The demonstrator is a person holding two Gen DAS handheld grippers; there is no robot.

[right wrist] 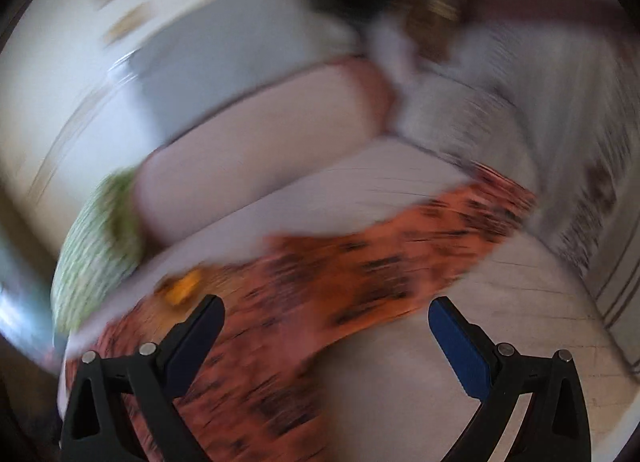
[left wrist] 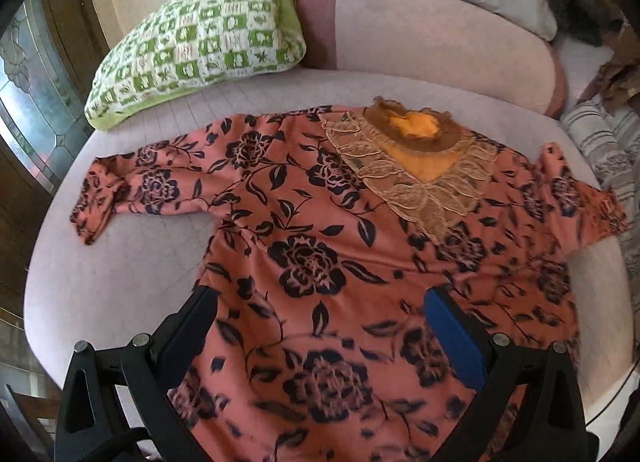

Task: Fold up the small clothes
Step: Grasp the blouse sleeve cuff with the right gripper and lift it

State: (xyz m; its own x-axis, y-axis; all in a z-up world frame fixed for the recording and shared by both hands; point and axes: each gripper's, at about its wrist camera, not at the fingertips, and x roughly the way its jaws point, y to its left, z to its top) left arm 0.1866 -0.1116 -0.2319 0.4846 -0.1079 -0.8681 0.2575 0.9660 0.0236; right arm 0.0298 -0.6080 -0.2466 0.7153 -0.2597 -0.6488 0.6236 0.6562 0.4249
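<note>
A floral orange top (left wrist: pixel 320 246) lies spread flat on a pale pink sofa seat (left wrist: pixel 120 282), below the left gripper (left wrist: pixel 320 302) and right gripper (right wrist: pixel 326 314), both spread wide and holding nothing.

Garment: small salmon-orange top (left wrist: pixel 320 246) with black floral print
Neckline: tan lace yoke (left wrist: pixel 416 178), orange lining showing
Pose: spread flat, front up, both sleeves out
Location: pale pink sofa seat (left wrist: pixel 120 274)
</note>
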